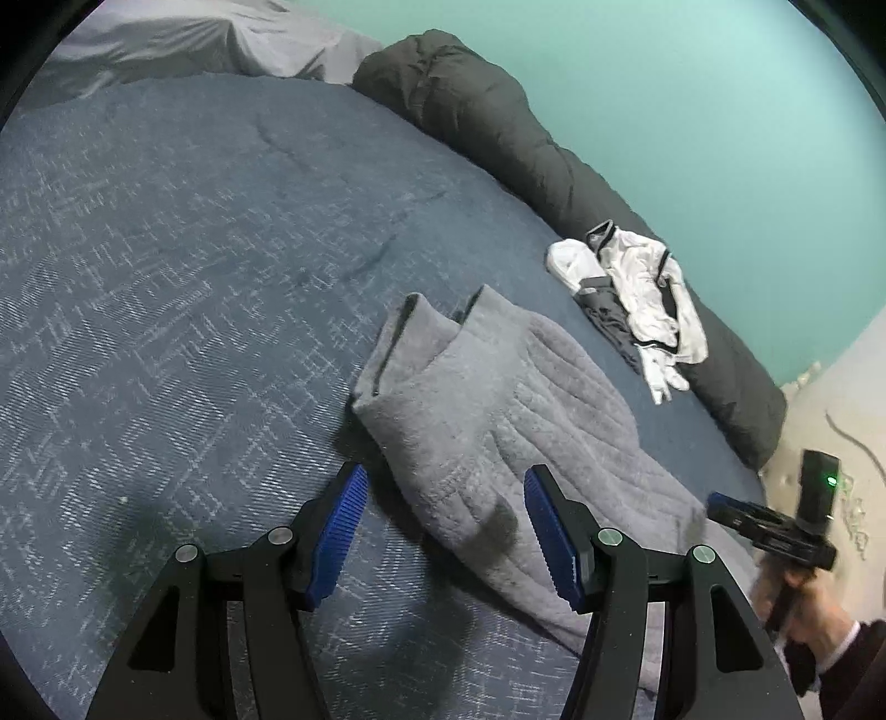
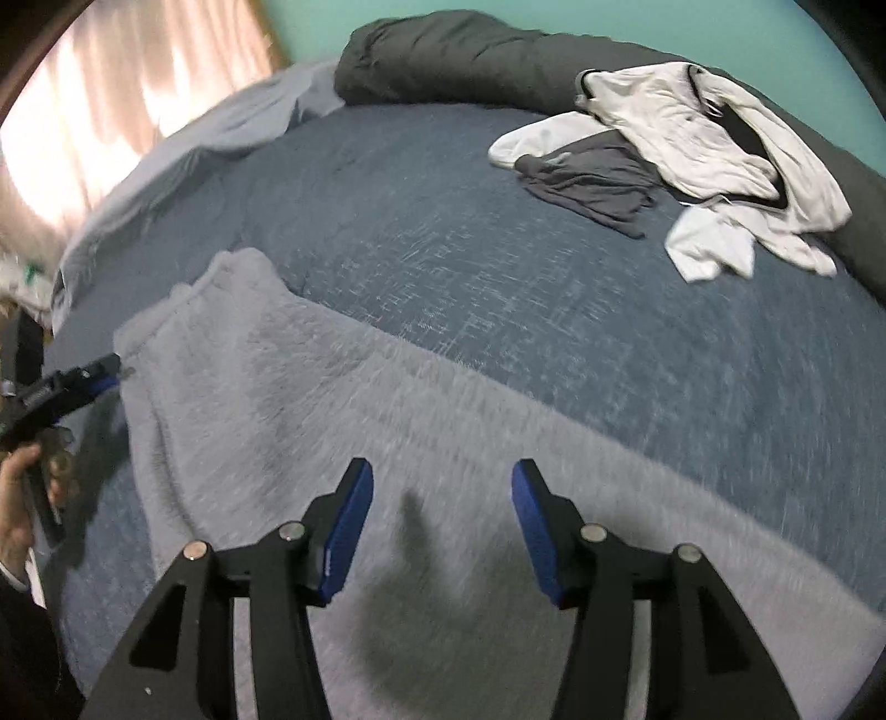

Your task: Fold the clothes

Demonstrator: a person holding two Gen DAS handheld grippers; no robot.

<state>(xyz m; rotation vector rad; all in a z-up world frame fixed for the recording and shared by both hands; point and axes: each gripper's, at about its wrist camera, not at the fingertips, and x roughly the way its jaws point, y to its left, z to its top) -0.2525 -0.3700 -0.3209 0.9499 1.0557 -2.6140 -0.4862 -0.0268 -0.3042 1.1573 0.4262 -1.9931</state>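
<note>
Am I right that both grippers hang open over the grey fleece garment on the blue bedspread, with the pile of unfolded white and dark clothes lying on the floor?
Not quite: the pile of unfolded clothes lies on the blue bedspread, against the dark rolled duvet, as the right wrist view shows. The rest holds: the left gripper and right gripper are open over the grey fleece garment.

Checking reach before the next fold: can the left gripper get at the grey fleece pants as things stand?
Probably yes. The left gripper hangs open just above the grey fleece pants, with nothing between them.
</note>
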